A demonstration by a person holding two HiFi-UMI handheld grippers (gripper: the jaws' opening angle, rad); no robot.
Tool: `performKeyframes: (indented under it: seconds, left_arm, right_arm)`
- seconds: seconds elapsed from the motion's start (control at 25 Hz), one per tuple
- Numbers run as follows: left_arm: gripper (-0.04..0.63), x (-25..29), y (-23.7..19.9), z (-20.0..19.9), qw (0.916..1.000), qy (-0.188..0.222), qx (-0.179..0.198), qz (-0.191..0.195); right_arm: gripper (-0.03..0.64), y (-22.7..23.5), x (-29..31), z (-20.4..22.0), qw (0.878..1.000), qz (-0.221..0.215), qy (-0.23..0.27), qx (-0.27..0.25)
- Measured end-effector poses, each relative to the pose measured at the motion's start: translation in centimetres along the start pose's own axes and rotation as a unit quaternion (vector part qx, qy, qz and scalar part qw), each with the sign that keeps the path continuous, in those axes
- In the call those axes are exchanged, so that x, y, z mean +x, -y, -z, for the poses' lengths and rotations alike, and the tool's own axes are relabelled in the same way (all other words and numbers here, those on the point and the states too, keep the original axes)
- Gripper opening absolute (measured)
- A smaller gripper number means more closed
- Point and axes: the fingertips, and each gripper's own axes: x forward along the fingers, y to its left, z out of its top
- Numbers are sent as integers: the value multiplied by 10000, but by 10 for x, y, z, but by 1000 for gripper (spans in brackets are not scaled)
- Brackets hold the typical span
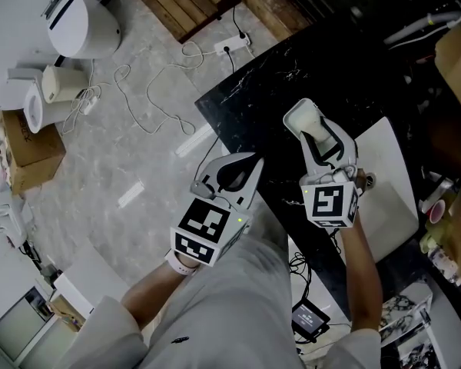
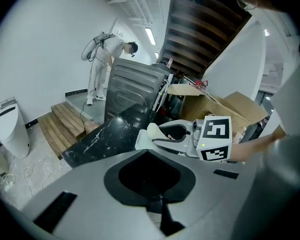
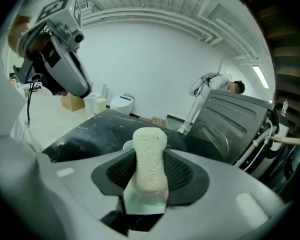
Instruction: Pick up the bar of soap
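No readable txt, nos. or labels anywhere; bar of soap (image 3: 149, 159) has faint embossing, illegible.

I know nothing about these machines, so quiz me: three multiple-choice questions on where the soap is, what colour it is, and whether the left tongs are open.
1. Where is the bar of soap?
A. on the black table
B. between the right tongs
C. on the floor

2. What colour is it?
A. cream-white
B. blue
C. black

3. The left tongs are:
A. wide open
B. shut on the soap
C. shut and empty

Answers:
B, the right gripper view shows it clamped there.
A, it is pale cream all over.
C, they close together with nothing between.
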Motion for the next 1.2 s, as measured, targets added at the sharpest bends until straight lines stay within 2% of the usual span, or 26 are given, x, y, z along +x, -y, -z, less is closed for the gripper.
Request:
performKeyframes:
  seconds: [0.16, 0.44, 0.64, 0.84, 1.2]
  left_arm:
    - [6, -5, 4, -1, 10000, 35, 57, -8]
    - [6, -16, 10, -3, 9998, 110, 144, -15]
    - [6, -26, 13, -9, 9996, 185, 190, -30]
    - [6, -33, 17, -17, 9993, 296, 216, -45]
    - [6, -49, 27, -26, 9985, 476, 253, -52]
  right_arm:
    - [187, 9, -8, -14, 9987, 236, 397, 209]
    - [187, 17, -30, -34, 9948, 486, 776, 447]
    - [186, 22, -49, -53, 9880, 668, 1162, 762]
    - [186, 26, -67, -69, 9808, 787, 1446, 1044]
    - [186, 28, -101, -93, 9728, 889, 1731, 1258]
